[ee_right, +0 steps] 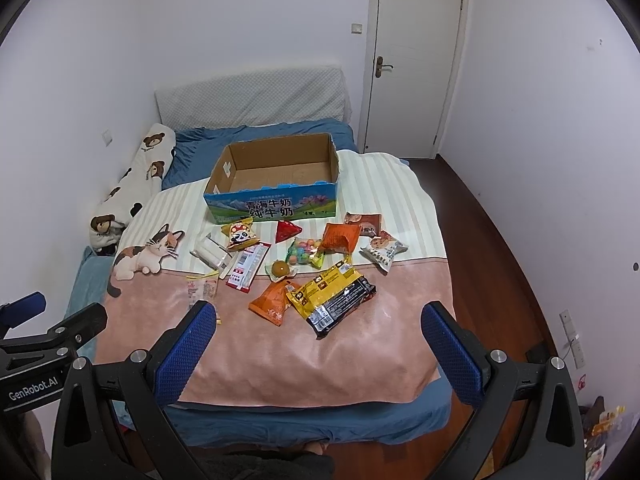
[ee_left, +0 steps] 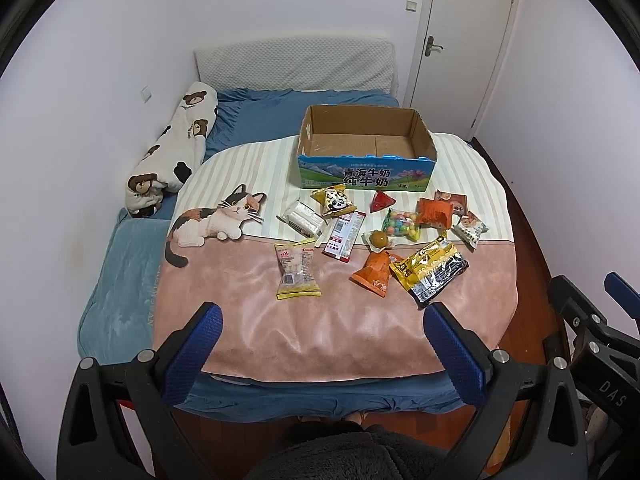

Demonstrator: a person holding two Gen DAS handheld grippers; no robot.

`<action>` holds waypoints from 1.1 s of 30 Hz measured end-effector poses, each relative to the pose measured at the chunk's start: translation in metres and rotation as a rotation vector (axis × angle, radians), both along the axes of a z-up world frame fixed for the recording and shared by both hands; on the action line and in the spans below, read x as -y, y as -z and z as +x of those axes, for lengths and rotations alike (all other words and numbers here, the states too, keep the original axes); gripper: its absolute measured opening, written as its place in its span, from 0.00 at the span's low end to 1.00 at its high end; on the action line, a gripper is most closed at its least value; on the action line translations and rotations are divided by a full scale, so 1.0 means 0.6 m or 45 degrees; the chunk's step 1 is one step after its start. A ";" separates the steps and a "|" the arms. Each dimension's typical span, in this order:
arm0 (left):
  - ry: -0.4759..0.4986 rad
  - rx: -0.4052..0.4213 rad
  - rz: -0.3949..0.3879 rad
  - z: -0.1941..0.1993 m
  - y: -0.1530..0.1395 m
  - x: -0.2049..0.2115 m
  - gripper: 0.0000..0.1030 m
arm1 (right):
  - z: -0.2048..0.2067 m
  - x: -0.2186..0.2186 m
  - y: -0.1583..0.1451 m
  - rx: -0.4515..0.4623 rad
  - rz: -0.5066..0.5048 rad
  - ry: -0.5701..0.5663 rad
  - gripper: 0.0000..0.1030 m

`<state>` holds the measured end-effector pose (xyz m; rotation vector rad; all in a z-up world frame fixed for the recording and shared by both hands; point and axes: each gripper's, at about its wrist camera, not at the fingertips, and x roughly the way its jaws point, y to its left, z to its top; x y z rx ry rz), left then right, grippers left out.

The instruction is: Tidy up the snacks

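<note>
Both claws hover above the foot of the bed, well short of the snacks. The left claw (ee_left: 320,344) has its blue pads spread wide with nothing between them, and the right claw (ee_right: 320,344) is equally wide apart and empty. The snacks lie loose on the cat-print blanket (ee_left: 360,320), and the open cardboard box (ee_left: 366,150) sits empty just beyond them, its printed front wall facing the person.

The step in hand looks like the first pick, so it pays to start with the nearest, least crowded packets. The yellow-edged clear packet (ee_left: 297,269) lies alone on the pink band, apart from the rest, and suits the left claw. The big yellow and black bag (ee_right: 332,298) is closest to the right claw, but it touches or overlaps the orange cone-shaped packet (ee_right: 272,300); approaching it from its free black end would likely avoid dragging the neighbour along.

Flat packets on soft bedding are awkward: the blanket gives under pressure, so the pads should come down steeply, straddle a short edge or a crimped seam, and close on the foil rather than scoop fabric. Lift clear over the box's front wall before releasing, and fill from the back so that later items, such as the candy-ball bag (ee_left: 402,224), still fit
</note>
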<state>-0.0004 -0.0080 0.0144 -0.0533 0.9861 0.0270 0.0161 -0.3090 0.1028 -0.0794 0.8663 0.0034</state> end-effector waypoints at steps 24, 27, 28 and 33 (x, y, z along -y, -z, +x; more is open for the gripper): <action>0.000 0.013 -0.015 0.006 -0.001 -0.008 1.00 | 0.003 -0.004 -0.006 0.009 0.012 -0.005 1.00; -0.004 0.014 -0.017 0.009 0.001 -0.011 1.00 | 0.006 -0.005 -0.005 0.005 0.019 -0.006 1.00; -0.005 0.014 -0.018 0.008 0.001 -0.013 1.00 | 0.005 -0.005 -0.004 0.004 0.020 -0.007 1.00; -0.004 0.007 -0.019 0.010 0.005 -0.014 1.00 | 0.011 -0.005 0.001 -0.011 0.036 0.005 1.00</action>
